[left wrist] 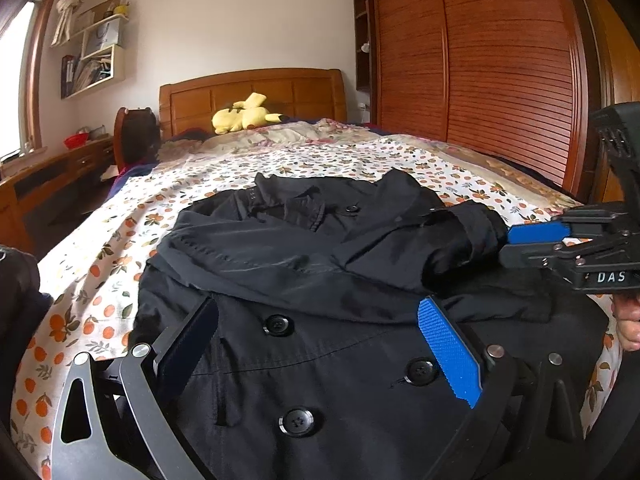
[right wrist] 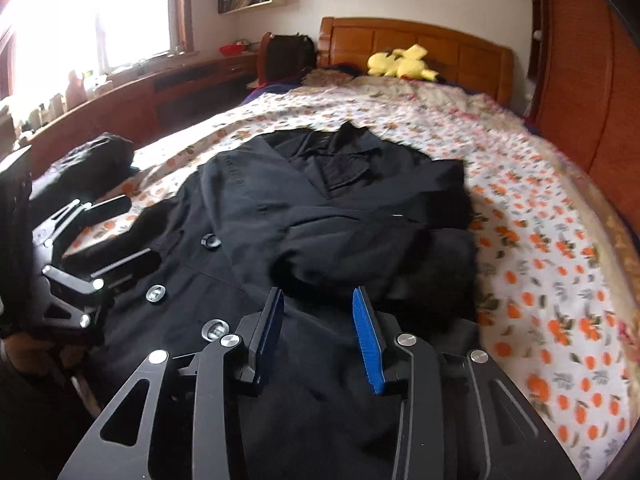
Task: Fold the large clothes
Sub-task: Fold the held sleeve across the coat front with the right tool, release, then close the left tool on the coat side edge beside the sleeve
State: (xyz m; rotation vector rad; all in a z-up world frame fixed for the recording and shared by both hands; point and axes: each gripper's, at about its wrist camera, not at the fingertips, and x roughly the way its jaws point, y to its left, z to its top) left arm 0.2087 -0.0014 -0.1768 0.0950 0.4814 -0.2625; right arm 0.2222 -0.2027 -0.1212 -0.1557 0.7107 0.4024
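Observation:
A large black buttoned coat (left wrist: 320, 360) lies spread face up on the bed, collar toward the headboard. Both sleeves are folded across its chest; the right sleeve (right wrist: 380, 248) lies in a thick fold. My left gripper (left wrist: 320, 324) hovers wide open over the coat's lower front, with only flat cloth under its fingers. It also shows at the left edge of the right wrist view, as the left gripper (right wrist: 128, 232). My right gripper (right wrist: 320, 308) stands partly open just short of the folded sleeve, nothing pinched between its pads. From the left wrist view the right gripper (left wrist: 506, 242) sits at the sleeve's cuff.
The bedspread (left wrist: 100, 280) has an orange fruit print. A yellow plush toy (left wrist: 244, 116) lies by the wooden headboard (left wrist: 248, 92). A slatted wardrobe (left wrist: 480, 60) runs along the right side, a desk (left wrist: 60, 168) along the left. A dark clothing bundle (right wrist: 92, 160) sits at the bed's left.

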